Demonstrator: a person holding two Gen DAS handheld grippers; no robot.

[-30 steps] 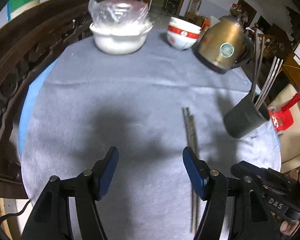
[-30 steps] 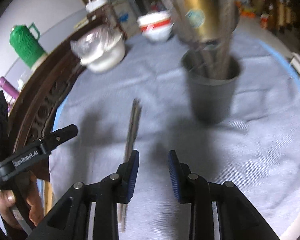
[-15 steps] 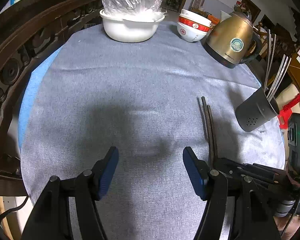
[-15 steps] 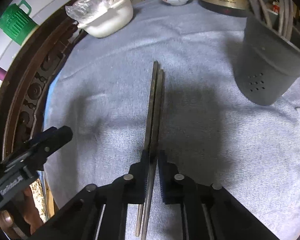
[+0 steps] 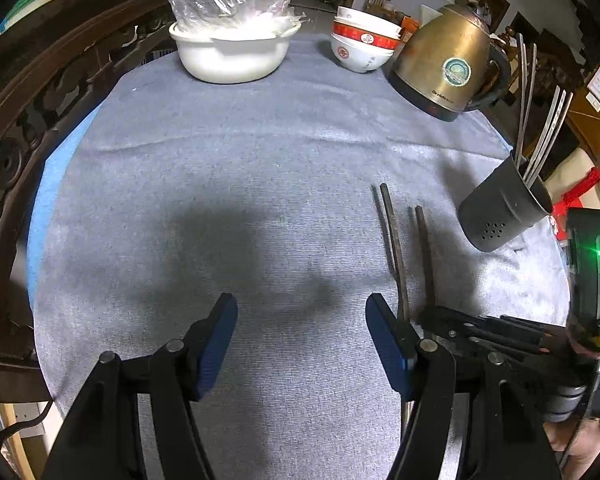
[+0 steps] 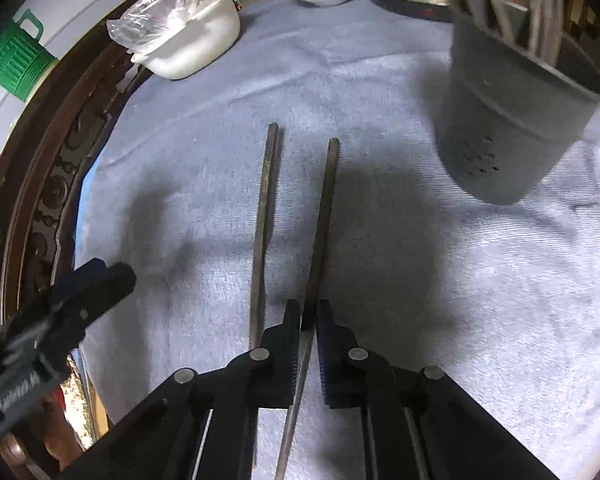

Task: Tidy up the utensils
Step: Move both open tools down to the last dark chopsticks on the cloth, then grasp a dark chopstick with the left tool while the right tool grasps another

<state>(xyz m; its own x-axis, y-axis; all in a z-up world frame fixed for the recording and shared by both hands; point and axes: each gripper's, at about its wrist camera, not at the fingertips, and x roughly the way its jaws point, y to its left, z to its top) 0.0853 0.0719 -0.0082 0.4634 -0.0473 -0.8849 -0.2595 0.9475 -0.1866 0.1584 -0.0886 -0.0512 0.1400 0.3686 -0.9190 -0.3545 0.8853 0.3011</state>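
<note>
**A:** Where do the chopsticks stand?

**B:** Two are out on the cloth-covered surface [image 6: 440, 280]. The right gripper [image 6: 308, 320] has its pads pressed on one chopstick [image 6: 324, 200], gripped toward its narrow end, with the thick end pointing away toward the bowls [image 5: 362, 46]. The jaws are easing open a touch, though the stick is between them and looks pinched. The other chopstick [image 6: 266, 200] lies just beside it on the cloth, loose.

**A:** And the left gripper?

**B:** The left gripper [image 5: 300, 344] hangs above bare cloth with its jaws standing wide and nothing between them.

**A:** How will the stick handle?

**B:** Light and stiff, I'd judge, so weight is no worry. It is thin and smooth-looking, though (probably metal or lacquered wood, hard to tell), so it may swivel or slip in the pads. A hold nearer the middle would balance better; held at the end, the long part could droop.

**A:** Where does it go?

**B:** Most likely the dark holder [image 6: 512, 120] near the right, where other chopsticks already stand. It needs tipping upright first.
</note>
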